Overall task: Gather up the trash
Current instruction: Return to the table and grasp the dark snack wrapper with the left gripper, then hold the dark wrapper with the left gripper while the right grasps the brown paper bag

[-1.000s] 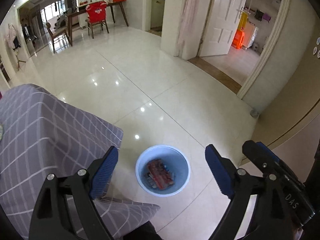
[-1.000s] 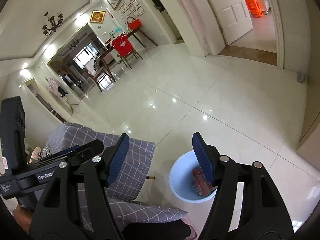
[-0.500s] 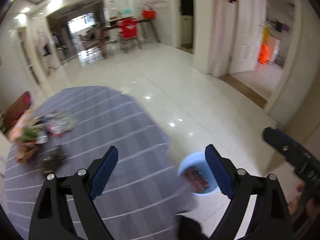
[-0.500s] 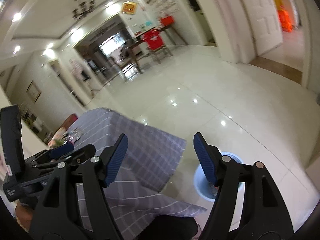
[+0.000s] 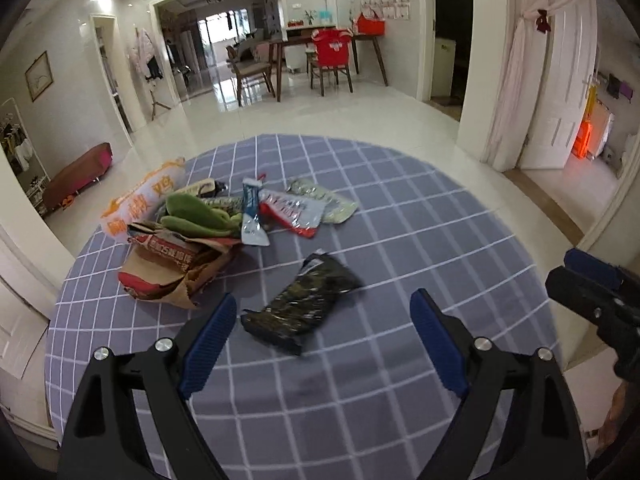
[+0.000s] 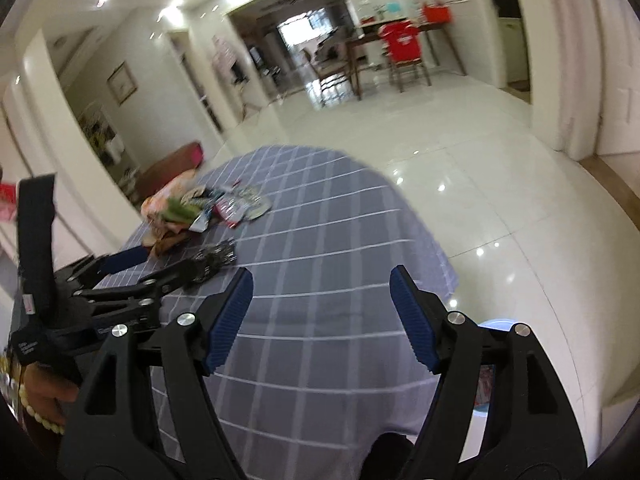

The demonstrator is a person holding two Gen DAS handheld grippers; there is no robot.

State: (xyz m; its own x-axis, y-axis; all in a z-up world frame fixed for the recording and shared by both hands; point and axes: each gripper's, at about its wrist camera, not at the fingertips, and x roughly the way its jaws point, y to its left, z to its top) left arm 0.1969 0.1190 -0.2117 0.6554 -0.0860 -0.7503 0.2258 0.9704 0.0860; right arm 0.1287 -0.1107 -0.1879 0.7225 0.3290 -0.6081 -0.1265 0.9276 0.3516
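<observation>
While both grippers (image 5: 322, 340) (image 6: 322, 316) gape empty, a crumpled dark wrapper (image 5: 302, 302) lies flat on the checked tablecloth (image 5: 420, 240).

Both claws from bin to table (image 5: 400, 360)

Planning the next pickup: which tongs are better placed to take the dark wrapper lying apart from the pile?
Left. The left tongs stand open with the dark wrapper just ahead between their tips. The right tongs face bare tablecloth, the wrapper off to their left.
</observation>
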